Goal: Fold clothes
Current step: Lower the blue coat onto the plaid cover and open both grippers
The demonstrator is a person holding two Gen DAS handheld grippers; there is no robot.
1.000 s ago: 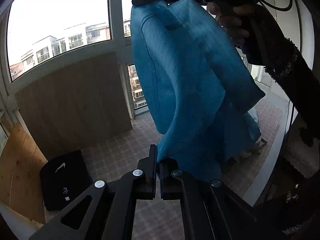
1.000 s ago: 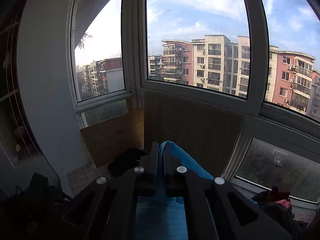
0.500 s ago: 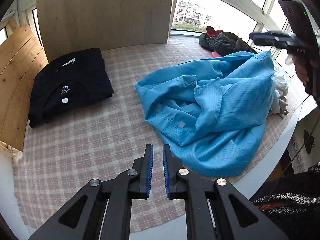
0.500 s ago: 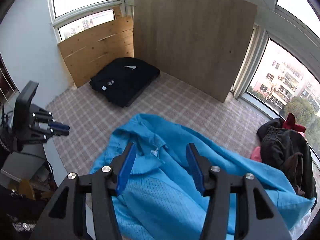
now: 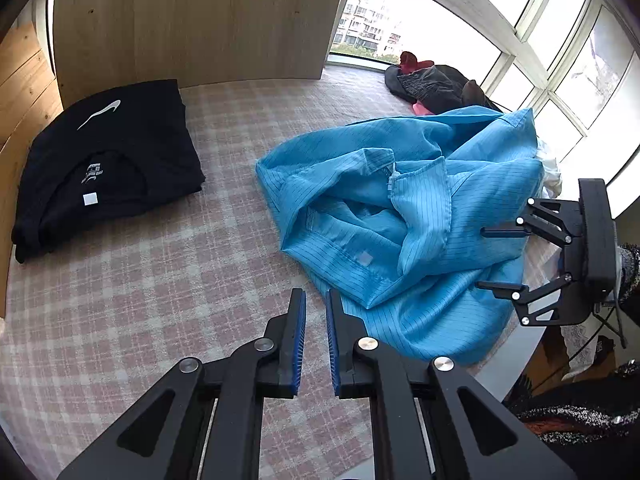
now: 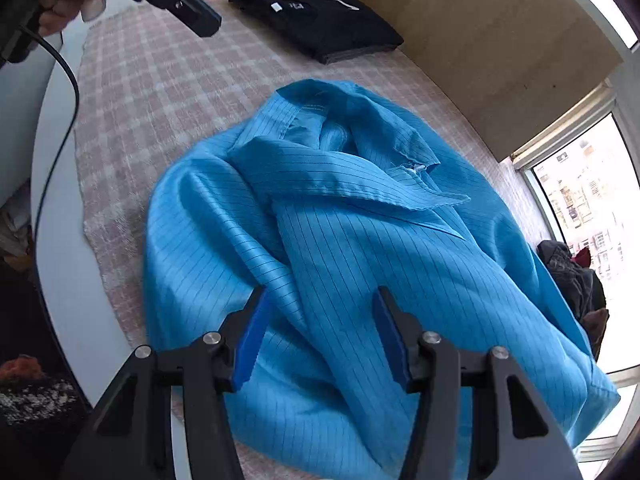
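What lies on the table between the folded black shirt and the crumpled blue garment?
Only bare checked tablecloth: the left wrist view shows nothing between the folded black shirt and the blue garment.

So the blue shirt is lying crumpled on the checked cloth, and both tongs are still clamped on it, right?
Not quite. The blue shirt does lie crumpled on the checked cloth, but neither tongs hold it: the left tongs are empty in the left wrist view, and the right tongs stand wide open in the right wrist view.
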